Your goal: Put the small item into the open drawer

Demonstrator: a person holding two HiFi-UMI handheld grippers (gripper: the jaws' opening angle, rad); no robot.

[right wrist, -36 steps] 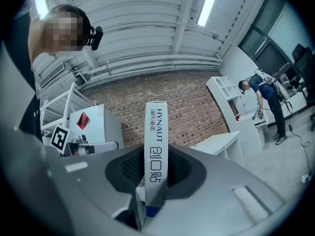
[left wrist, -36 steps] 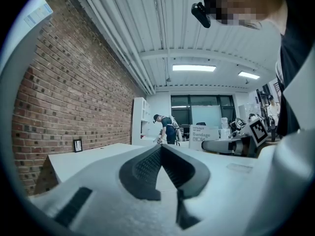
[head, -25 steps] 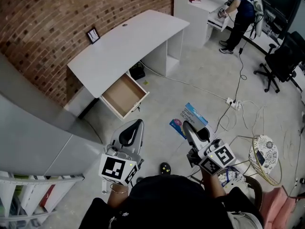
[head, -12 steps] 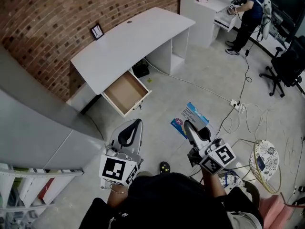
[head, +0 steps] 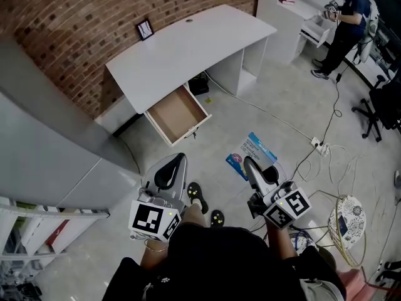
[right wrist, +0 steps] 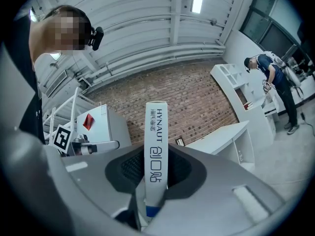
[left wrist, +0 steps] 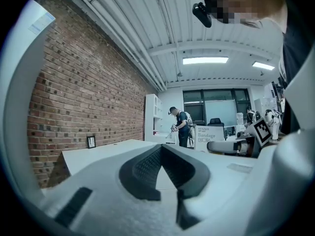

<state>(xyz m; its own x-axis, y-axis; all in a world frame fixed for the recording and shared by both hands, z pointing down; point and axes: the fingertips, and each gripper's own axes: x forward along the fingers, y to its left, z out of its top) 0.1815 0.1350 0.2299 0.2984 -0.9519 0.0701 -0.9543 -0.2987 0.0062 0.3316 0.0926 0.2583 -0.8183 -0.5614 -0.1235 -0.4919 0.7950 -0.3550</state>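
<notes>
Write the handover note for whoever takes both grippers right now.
Left gripper: jaws together, empty.
Right gripper: shut on the thin bandage box.
Drawer: pulled open under the white desk, ahead across the floor, nothing visible in it.
Done: box is in hand.
Left: walk up to the drawer, lower the box in, release.

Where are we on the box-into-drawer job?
Done: the drawer stands open and looks empty, and the bandage box is clamped in the right claw. In hand: the box is held above the floor, well apart from the drawer. Left: reach the drawer, set the box inside, release.
</notes>
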